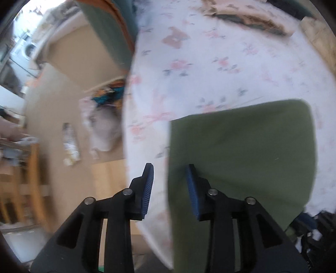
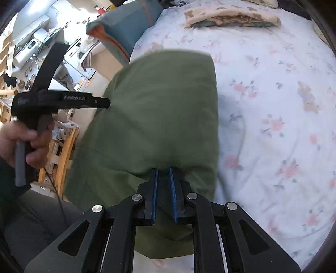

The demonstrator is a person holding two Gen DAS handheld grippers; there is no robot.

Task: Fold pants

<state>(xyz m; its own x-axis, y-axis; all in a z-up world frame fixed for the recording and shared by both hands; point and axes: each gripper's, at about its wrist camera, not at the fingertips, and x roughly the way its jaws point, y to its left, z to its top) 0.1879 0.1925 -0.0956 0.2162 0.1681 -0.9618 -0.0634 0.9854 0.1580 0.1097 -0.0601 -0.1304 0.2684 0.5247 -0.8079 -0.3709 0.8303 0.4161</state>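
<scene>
Olive-green cotton pants (image 2: 159, 117), folded, lying centre frame on a white floral bedsheet (image 2: 273, 126). Right gripper (image 2: 163, 174) nearly closed, pinching the fabric's near edge. Left gripper (image 1: 169, 175) wide apart at lower centre, gripping nothing, straddling the pants' left edge.

Floral bedsheet (image 2: 273, 105), teal pillow (image 2: 126, 27), folded beige blanket (image 2: 231, 16).

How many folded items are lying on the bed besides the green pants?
1. A beige patterned folded cloth lies at the far end of the floral bedsheet, apart from the green pants. More may be hidden beyond the frame edges.
</scene>
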